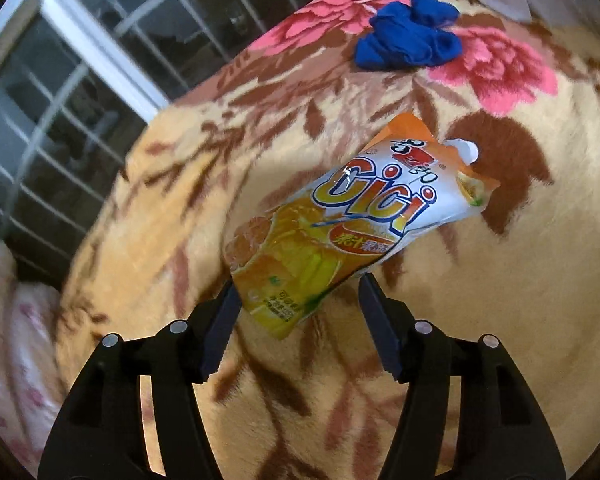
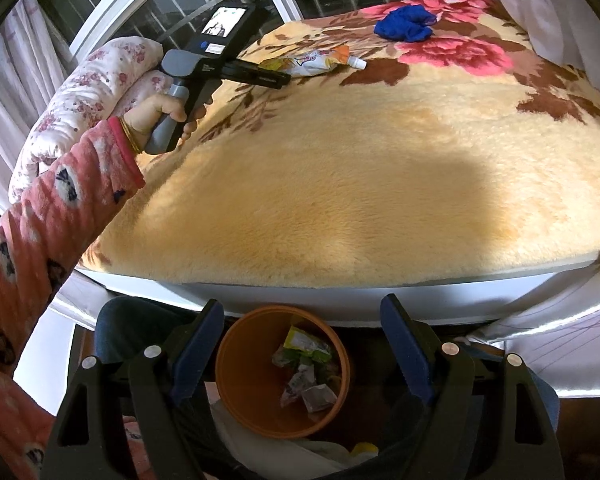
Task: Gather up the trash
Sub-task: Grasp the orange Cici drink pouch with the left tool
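Left hand-held gripper (image 1: 296, 292): wide, straddling pouch's bottom end
Orange CiCi juice pouch (image 1: 352, 220): flat on floral fleece bed (image 2: 340, 184), toward far edge
Right hand-held gripper (image 2: 302, 320): wide, above orange round bin (image 2: 236, 384)

A crumpled blue cloth (image 1: 410, 36), perhaps socks, lies on the floral blanket (image 2: 340, 184) beside a barred window (image 1: 80, 80).

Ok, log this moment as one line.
left gripper: open, at juice pouch | right gripper: open, over orange bin | pouch on blanket
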A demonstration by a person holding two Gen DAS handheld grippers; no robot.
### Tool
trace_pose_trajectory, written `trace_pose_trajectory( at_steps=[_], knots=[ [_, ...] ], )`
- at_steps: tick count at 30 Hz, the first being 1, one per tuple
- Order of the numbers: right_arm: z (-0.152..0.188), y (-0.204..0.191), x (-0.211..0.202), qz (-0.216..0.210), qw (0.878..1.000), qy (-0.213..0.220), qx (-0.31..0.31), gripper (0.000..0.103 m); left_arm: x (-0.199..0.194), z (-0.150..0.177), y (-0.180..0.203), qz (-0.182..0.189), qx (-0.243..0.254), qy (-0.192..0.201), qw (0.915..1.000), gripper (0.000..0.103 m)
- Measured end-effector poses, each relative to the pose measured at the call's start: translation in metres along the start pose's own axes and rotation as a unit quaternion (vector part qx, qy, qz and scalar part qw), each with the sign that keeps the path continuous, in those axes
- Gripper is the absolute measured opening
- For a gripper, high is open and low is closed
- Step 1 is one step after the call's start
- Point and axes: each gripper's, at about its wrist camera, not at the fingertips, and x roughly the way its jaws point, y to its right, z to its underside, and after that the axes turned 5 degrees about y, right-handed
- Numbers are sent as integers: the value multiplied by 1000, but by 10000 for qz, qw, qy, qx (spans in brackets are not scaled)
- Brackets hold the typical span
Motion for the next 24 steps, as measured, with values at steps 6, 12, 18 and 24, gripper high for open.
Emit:
trace_pose_trajectory(
  at_steps=[6,12,18,24],
  knots=[
    [-2,7,-3,-14,9999,47,89,79,5,-15,27,-551,901,28,9944,61],
    [-4,11,-7,-32,9998,116,139,79,11,-20,46,-1159,1612,123,9800,77],
    [-3,18,-6,-44,9997,102,197,79,16,-21,52,-1400,1851,135,9726,81],
    [-2,21,-5,-48,9997,110,234,79,17,-24,53,-1807,1988,82,9632,86]
  ],
)
